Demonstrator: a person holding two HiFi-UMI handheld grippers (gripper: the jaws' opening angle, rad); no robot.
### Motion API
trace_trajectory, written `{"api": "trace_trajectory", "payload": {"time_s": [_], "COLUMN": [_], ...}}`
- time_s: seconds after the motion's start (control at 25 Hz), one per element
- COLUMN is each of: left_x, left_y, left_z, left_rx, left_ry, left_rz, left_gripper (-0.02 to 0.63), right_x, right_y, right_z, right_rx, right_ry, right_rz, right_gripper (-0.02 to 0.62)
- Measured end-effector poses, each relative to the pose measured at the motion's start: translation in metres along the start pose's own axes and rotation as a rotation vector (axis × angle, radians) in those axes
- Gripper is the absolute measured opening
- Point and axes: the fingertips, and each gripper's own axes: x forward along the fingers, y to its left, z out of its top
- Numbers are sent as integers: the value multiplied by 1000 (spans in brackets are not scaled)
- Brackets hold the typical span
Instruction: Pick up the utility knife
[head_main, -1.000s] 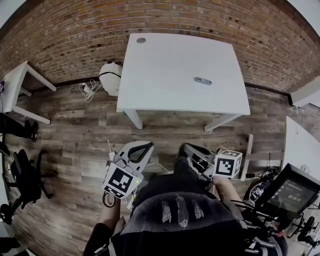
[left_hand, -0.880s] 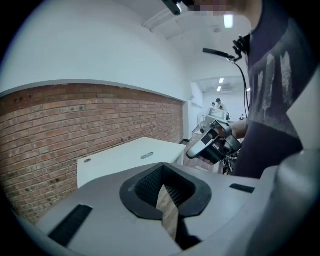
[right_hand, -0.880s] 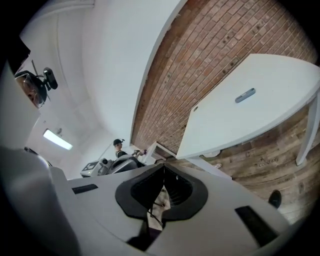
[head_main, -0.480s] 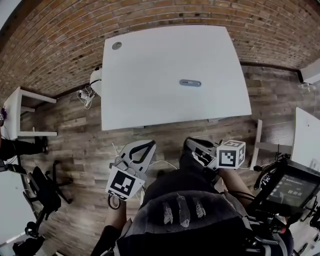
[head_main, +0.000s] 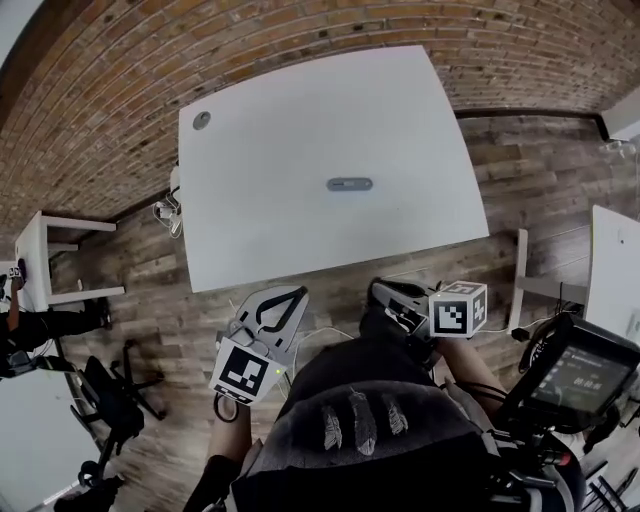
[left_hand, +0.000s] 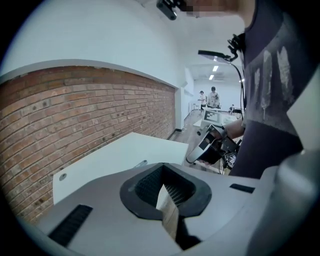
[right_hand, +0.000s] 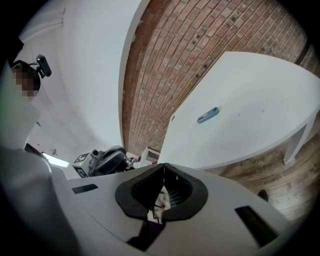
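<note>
A: Jaws first?
B: Left gripper (left_hand: 163, 170): closed together, nothing between. Right gripper (right_hand: 163, 172): likewise pressed tip to tip, empty.
A: Step in hand?
B: Approach, by the look of it. No contact with anything yet. Both held low in front of the body, short of the near edge of the table (head_main: 280, 120).
A: Whereabouts of the utility knife (head_main: 349, 184)?
B: Flat on the white top, lying along the 9-to-3 o'clock line in the head view, a little toward 3 o'clock of the middle. Well apart from both grippers: left one at roughly 7 o'clock from it, right one near 6 o'clock.
A: Next move?
B: Probably this: choose one gripper, open its jaws, carry it out over the top toward 12 o'clock, come down across the knife's narrow width, then close and lift. Low, flat handle, so likely a need to tip down steeply for a clean bite.
A: Count?
B: One knife. One table bearing it, with one round grommet (head_main: 202, 120) near its 10 o'clock corner. Two grippers, both free for the job.
</note>
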Motion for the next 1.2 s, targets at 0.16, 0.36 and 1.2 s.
{"api": "trace_trajectory", "payload": {"time_s": [0.16,0.36,1.2], "left_x": [23,17,54], "left_y": [11,18,68], "left_z": [17,18,15], "left_rx": [13,47,164], "left_ry": [39,87,98], "left_rz": [16,62,51], "left_gripper": [-3,-3,-5], "right_x": [-8,-14,-7], "right_y": [-14,-25,-27], "right_z": [23,33,55], "right_rx": [0,0,-83], "right_ry": [2,5,22], "right_rz": [40,35,53], "right_gripper": [0,0,-2]}}
